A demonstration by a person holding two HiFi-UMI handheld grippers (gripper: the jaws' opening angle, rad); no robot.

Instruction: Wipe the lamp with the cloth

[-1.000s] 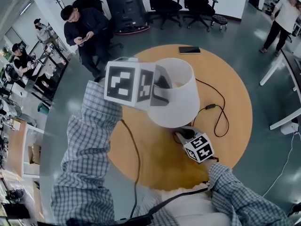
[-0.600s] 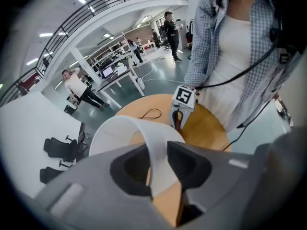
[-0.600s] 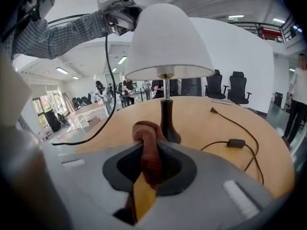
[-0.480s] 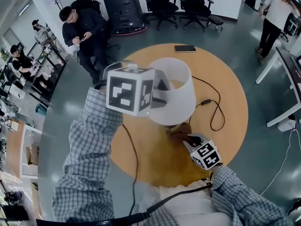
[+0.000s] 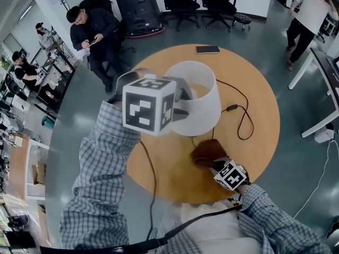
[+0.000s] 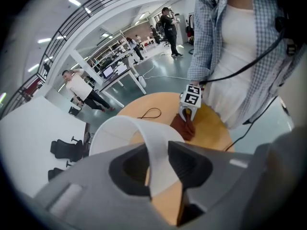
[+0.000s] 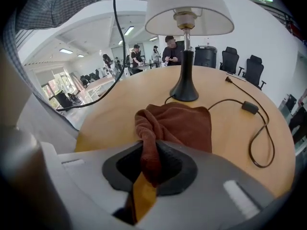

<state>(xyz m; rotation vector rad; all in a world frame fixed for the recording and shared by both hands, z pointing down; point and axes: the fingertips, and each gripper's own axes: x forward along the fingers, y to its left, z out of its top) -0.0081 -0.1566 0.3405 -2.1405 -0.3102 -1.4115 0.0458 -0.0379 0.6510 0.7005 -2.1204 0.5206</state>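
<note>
On the round wooden table (image 5: 259,147), the lamp (image 7: 185,80) stands upright near the middle, with its black base just beyond the brown cloth (image 7: 181,122). The left gripper (image 6: 158,169) reaches down from above onto the rim of the white lampshade (image 5: 204,107) — the shade's wall runs between its jaws, both pads touch it, and the jaws are easing open. The right gripper (image 7: 151,169) sits low at the table's near edge, its jaws closed tight on a bunched fold of the cloth. The rest of the cloth lies spread on the tabletop, just short of the lamp's base. The lamp's black cord (image 5: 241,121) loops across the table on the right — a dark phone (image 5: 207,50) lies at the far edge.
</note>
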